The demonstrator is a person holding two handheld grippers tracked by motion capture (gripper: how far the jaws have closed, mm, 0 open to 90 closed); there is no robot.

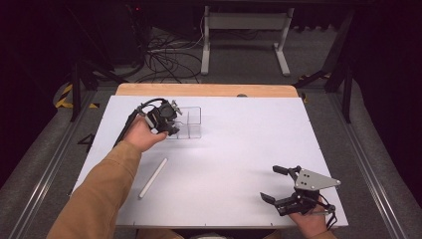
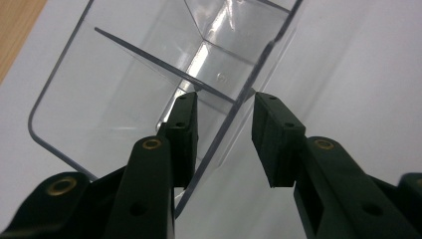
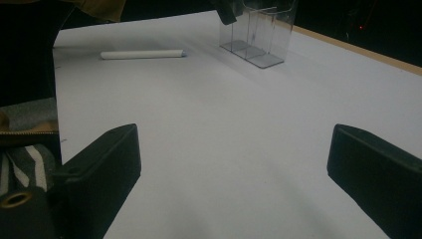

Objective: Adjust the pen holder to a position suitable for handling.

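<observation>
A clear plastic box (image 1: 188,122) with inner dividers stands at the back left of the white table top (image 1: 239,144). My left gripper (image 1: 172,121) is at its left end, open. In the left gripper view the jaws straddle one clear wall (image 2: 124,84) of the box, one jaw inside and one outside, with a gap on both sides of the wall. My left gripper (image 2: 224,104) is not pressed on it. My right gripper (image 1: 269,183) rests low at the front right, wide open and holding nothing. From the right gripper (image 3: 234,149) I see the box (image 3: 256,35) far off.
A white stick-like tube (image 1: 153,178) lies on the table top in front of the left forearm, and the tube (image 3: 142,54) shows again far off to the right gripper's left. A wooden strip (image 1: 206,90) runs along the back edge. Cables and a white stand are on the floor behind.
</observation>
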